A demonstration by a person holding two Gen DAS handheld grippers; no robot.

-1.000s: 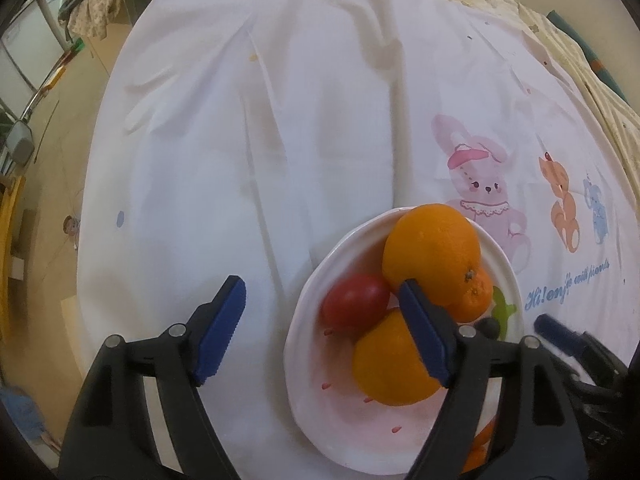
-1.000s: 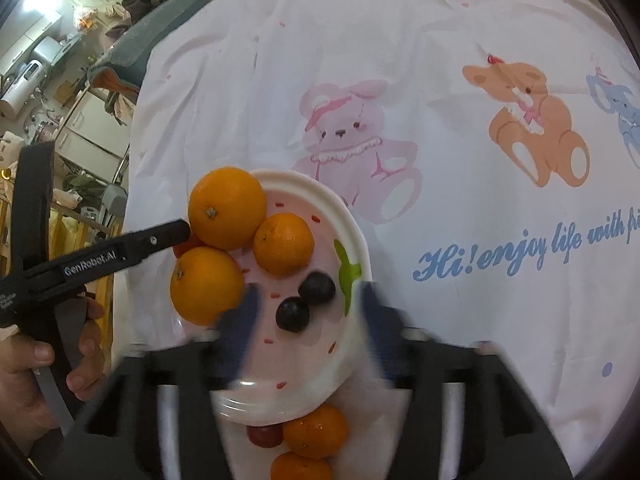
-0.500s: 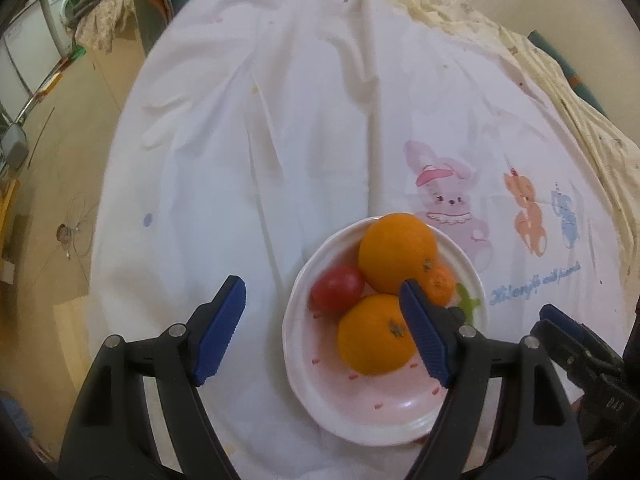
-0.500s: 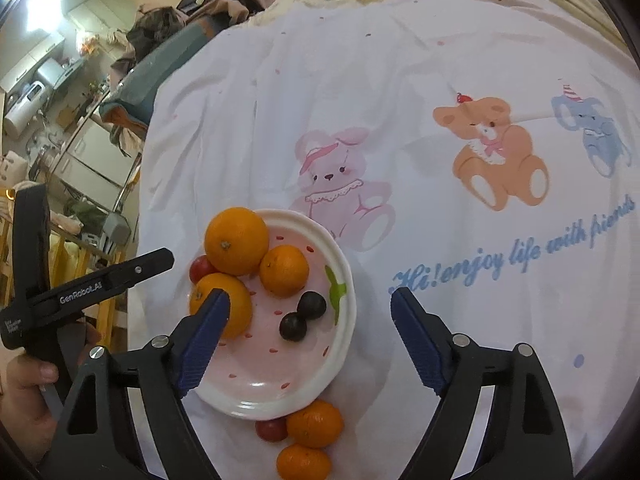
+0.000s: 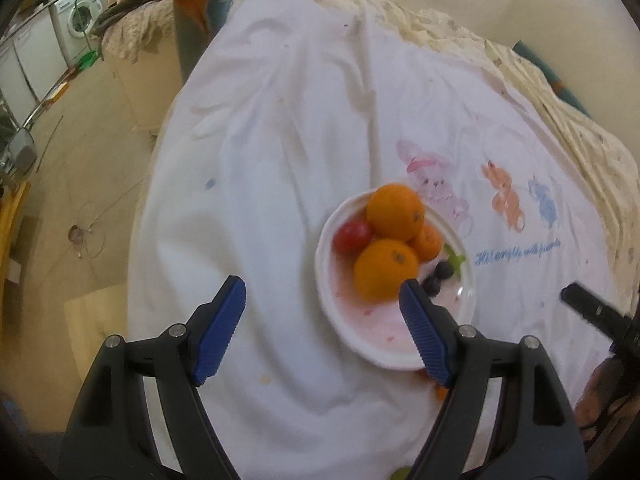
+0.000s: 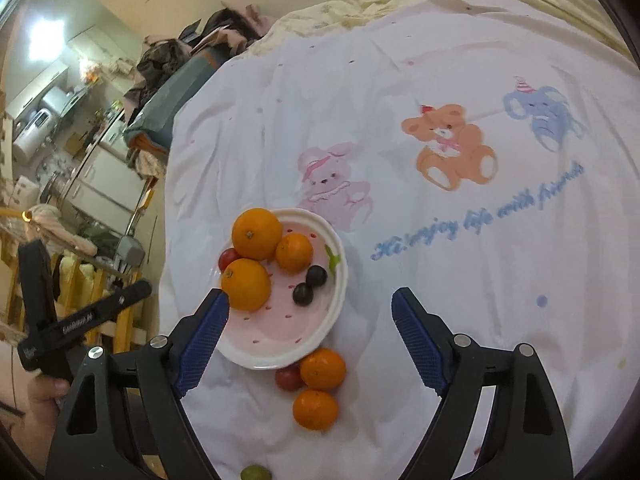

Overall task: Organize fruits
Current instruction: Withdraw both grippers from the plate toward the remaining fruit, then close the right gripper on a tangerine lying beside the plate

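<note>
White cartoon-print cloth [image 5: 304, 128] covers the desk in the left wrist view, with a washing machine [image 5: 82, 16] far beyond it. On the cloth sits a white bowl [image 5: 340, 320] holding two large oranges [image 5: 394, 212], a red tomato [image 5: 352, 236] and dark grapes [image 5: 438, 276]. The left gripper [image 5: 322, 330] hangs above the bowl's near rim, jaws wide and empty.

From the right wrist, the same bowl [image 6: 320, 332] lies just below the pink rabbit print [image 6: 332, 184]. Two small oranges [image 6: 322, 368] and another tomato [image 6: 289, 378] lie on the cloth touching or just beside the bowl's near rim. The right gripper [image 6: 310, 340], jaws just opened wide, holds nothing.
</note>
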